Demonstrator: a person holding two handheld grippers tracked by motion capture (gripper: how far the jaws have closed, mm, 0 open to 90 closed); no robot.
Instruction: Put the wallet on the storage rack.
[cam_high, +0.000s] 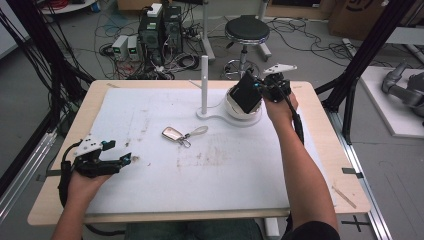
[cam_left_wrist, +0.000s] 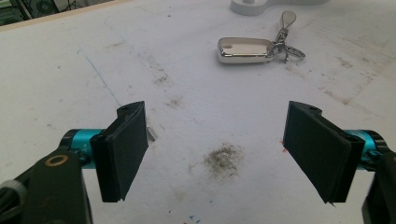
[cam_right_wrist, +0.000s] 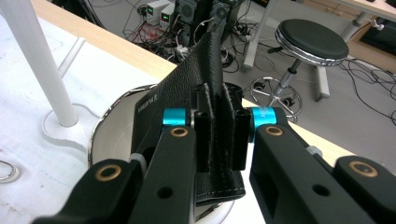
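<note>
the black leather wallet (cam_right_wrist: 187, 93) bears small embossed lettering, perhaps a brand; unreadable.

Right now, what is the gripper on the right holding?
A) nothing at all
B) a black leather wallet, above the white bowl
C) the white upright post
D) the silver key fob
B: in the right gripper view the right gripper has its jaws clamped on the black leather wallet, which hangs over the white bowl; the key fob lies untouched on the mat.
</note>
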